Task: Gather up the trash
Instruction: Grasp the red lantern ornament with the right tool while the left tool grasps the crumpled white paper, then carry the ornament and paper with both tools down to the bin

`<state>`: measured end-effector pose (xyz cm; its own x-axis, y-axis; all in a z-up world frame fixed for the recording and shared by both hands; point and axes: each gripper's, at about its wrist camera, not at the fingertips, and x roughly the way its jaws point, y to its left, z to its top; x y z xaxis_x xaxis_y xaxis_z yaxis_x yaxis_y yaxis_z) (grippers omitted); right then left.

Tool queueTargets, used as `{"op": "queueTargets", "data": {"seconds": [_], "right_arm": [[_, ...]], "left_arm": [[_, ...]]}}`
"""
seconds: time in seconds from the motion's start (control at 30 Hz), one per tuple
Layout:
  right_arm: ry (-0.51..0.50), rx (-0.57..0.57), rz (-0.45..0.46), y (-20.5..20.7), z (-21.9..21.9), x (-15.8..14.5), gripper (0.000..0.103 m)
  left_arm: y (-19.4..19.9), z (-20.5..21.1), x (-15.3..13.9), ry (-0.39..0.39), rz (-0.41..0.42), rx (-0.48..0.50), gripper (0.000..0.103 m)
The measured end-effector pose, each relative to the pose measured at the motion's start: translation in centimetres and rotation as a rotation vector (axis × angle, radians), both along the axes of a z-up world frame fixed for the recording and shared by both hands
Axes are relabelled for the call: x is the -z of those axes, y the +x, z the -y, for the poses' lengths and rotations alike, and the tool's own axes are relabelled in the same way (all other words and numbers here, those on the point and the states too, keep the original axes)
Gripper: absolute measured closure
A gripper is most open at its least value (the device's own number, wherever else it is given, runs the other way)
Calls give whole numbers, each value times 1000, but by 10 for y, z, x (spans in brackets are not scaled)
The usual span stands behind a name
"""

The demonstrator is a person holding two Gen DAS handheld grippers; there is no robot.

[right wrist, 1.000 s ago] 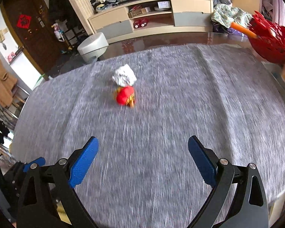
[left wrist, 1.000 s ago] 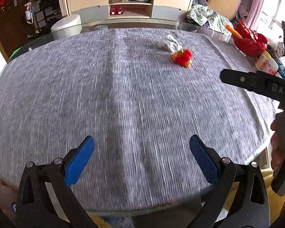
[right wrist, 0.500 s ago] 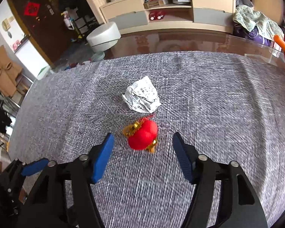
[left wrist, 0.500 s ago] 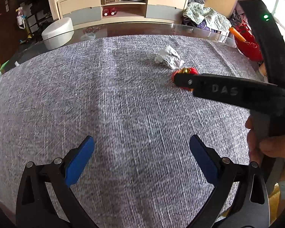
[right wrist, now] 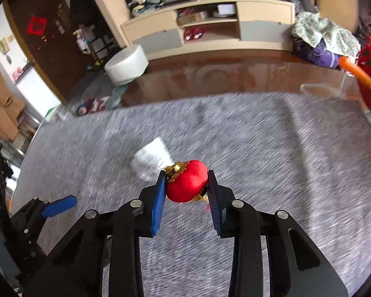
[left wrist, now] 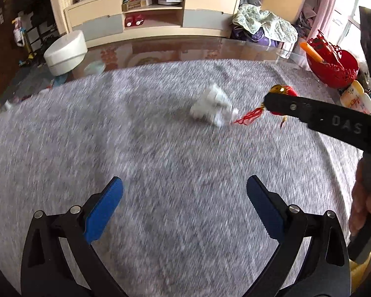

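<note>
My right gripper (right wrist: 186, 185) is shut on a small red lantern ornament (right wrist: 188, 184) with gold caps and holds it just above the grey tablecloth (right wrist: 272, 153). In the left wrist view the lantern (left wrist: 284, 94) shows behind the right gripper's black finger (left wrist: 309, 111), its red tassel (left wrist: 249, 117) hanging out. A crumpled white paper ball (right wrist: 152, 158) lies on the cloth just beyond and left of the lantern; it also shows in the left wrist view (left wrist: 211, 109). My left gripper (left wrist: 184, 210) is open and empty over the near cloth.
A red bowl (left wrist: 332, 65) with an orange handle stands at the table's far right edge, with yellow-white bottles (left wrist: 356, 96) next to it. Bare glass tabletop (right wrist: 235, 79) lies beyond the cloth. A white stool (right wrist: 126, 66) and a cabinet (right wrist: 210, 32) stand behind.
My right gripper has closed on the red lantern and lifted it off the cloth. The left gripper has moved forward toward the paper ball, still open.
</note>
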<state>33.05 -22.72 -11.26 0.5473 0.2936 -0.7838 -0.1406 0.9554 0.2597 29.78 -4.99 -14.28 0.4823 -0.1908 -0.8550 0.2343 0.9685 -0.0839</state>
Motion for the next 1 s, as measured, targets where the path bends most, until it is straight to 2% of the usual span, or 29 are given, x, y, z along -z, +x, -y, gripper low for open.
{"op": "queueTargets", "data": {"seconds": [0.1, 0.27, 0.33, 0.47, 0.53, 0.63, 0.83, 1.0], "right_arm": [[5, 26, 5, 12, 12, -1, 70], [5, 63, 1, 31, 28, 6, 70], [13, 72, -5, 37, 31, 9, 70], [26, 83, -20, 40, 35, 19, 70], [26, 80, -22, 39, 36, 21, 70], [28, 76, -24, 35, 37, 22, 70], [-3, 67, -6, 14, 29, 9, 70], [-10, 61, 22, -21, 21, -17, 70]], "left_arm": [[20, 9, -2, -6, 16, 12, 10], [55, 26, -4, -35, 38, 31, 22], [65, 33, 1, -39, 31, 41, 32], [76, 46, 11, -39, 12, 62, 43], [79, 49, 15, -34, 3, 72, 58], [77, 50, 16, -15, 16, 75, 69], [59, 34, 2, 0, 38, 48, 73], [19, 16, -31, 28, 85, 6, 73]]}}
